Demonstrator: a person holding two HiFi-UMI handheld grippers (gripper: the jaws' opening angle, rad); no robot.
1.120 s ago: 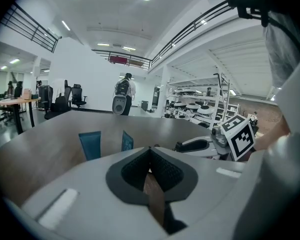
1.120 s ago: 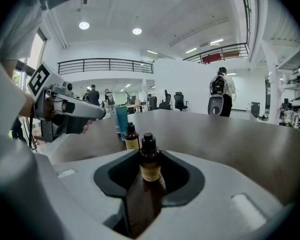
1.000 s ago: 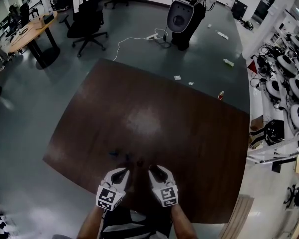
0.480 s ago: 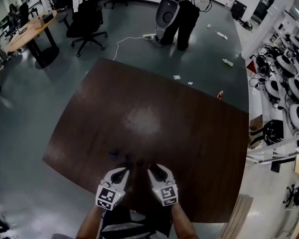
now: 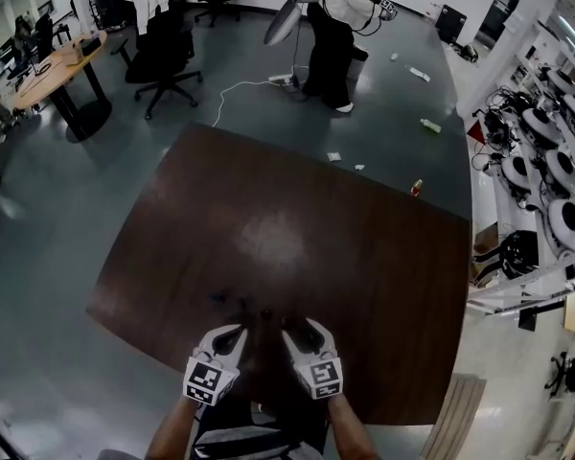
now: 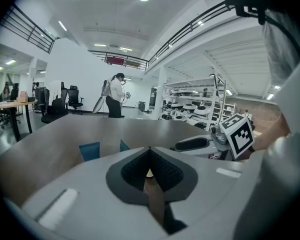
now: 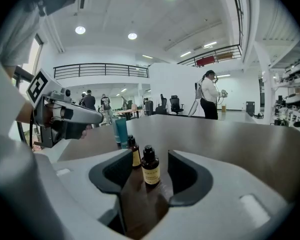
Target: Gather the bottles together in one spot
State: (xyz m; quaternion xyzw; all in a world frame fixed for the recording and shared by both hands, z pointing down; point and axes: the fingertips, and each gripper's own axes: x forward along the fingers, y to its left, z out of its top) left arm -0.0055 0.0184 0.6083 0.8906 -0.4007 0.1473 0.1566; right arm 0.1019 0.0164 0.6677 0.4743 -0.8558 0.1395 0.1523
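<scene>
In the right gripper view a small brown bottle with a black cap stands on the dark table between the jaws of my right gripper. The jaws are opening and the pads stand clear of it. A second brown bottle stands just behind it to the left, and a teal bottle farther back. My left gripper is shut with nothing in it; two blue bottles show beyond it. In the head view both grippers, left and right, sit near the table's front edge, just behind the bottles.
The dark brown table stretches far ahead. A person stands on the floor beyond it, near a white cable. Office chairs and a desk are at the back left, equipment shelves along the right.
The person beyond the table has straightened up and moved farther away to the left. The view has tilted a little. Both grippers stay by the bottles.
</scene>
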